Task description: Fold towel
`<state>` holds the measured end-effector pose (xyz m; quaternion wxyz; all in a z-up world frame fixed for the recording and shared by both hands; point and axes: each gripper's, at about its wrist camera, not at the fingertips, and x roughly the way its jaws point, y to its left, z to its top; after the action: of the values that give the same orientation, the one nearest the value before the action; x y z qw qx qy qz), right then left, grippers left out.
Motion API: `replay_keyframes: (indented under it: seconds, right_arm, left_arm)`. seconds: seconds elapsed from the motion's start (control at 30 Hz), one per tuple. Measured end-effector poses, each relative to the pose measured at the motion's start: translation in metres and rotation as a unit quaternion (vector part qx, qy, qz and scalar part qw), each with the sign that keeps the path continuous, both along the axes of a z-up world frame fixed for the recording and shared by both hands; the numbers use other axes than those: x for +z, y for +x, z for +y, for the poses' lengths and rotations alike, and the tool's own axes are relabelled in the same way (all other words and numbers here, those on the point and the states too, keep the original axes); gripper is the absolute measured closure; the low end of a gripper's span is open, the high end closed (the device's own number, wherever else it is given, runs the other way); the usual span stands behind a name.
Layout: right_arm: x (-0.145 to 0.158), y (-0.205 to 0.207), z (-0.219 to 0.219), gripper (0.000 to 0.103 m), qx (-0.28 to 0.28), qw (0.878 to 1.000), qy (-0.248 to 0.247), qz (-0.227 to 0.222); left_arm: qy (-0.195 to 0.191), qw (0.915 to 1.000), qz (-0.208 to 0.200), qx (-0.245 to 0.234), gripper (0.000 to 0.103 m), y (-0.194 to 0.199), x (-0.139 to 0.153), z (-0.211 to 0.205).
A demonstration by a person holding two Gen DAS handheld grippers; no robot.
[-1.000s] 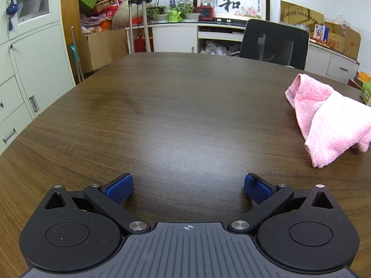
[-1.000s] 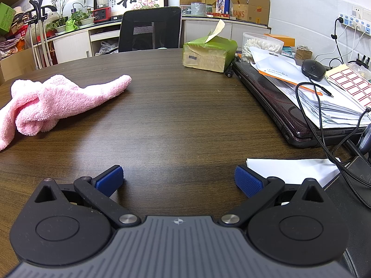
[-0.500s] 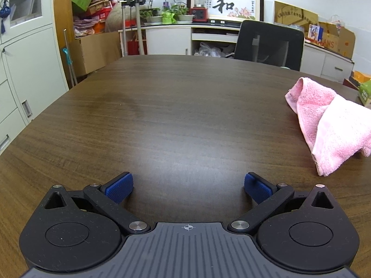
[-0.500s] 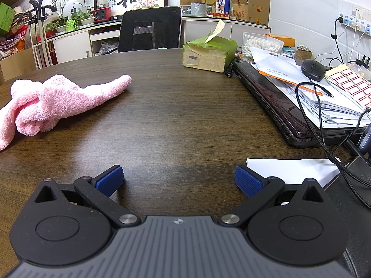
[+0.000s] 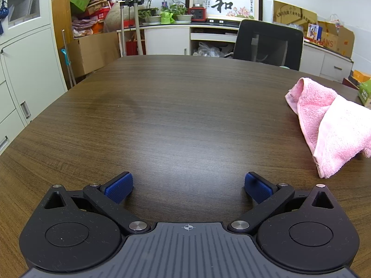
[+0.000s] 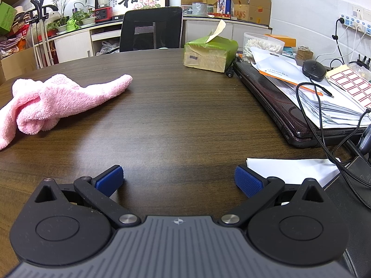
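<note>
A crumpled pink towel (image 5: 329, 125) lies on the dark wooden table (image 5: 176, 106), at the right edge of the left wrist view. In the right wrist view the towel (image 6: 58, 99) lies at the far left, bunched with one corner stretched toward the middle. My left gripper (image 5: 188, 186) is open and empty, low over bare table, well to the left of the towel. My right gripper (image 6: 178, 180) is open and empty, low over the table, to the right of the towel and nearer than it.
A green tissue box (image 6: 209, 54) stands at the back right. A closed laptop (image 6: 278, 106) with papers, a mouse (image 6: 314, 69) and cables lies along the right side. A white sheet (image 6: 292, 169) lies by my right gripper. A black office chair (image 5: 269, 44) stands behind the table.
The left gripper has turned slightly and shifted, so the towel sits a little farther right and lower in its view. The right gripper has not moved.
</note>
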<state>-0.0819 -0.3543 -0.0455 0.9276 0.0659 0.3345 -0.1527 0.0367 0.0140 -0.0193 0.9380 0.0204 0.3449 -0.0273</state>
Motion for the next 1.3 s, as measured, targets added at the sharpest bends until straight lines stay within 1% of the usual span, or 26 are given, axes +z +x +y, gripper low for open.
replay_keyframes:
  seconds: [0.5,0.97,1.3]
  right_arm:
    - [0.0005,0.0009,-0.0009,0.0,0.0,1.0,0.0,0.0]
    - [0.0005,0.0011,-0.0008,0.0,0.0,1.0,0.0,0.0]
    - [0.0005,0.001,-0.0009,0.0,0.0,1.0,0.0,0.0]
  left_arm:
    - [-0.001,1.0,0.0,0.002,0.0,-0.0004,0.0008,-0.0056]
    - [-0.001,0.9998,-0.001,-0.019,0.0,0.0031,-0.0002,-0.0085]
    - [0.0,0.9998,-0.001,-0.02,0.0,0.0037,-0.0006,-0.0099]
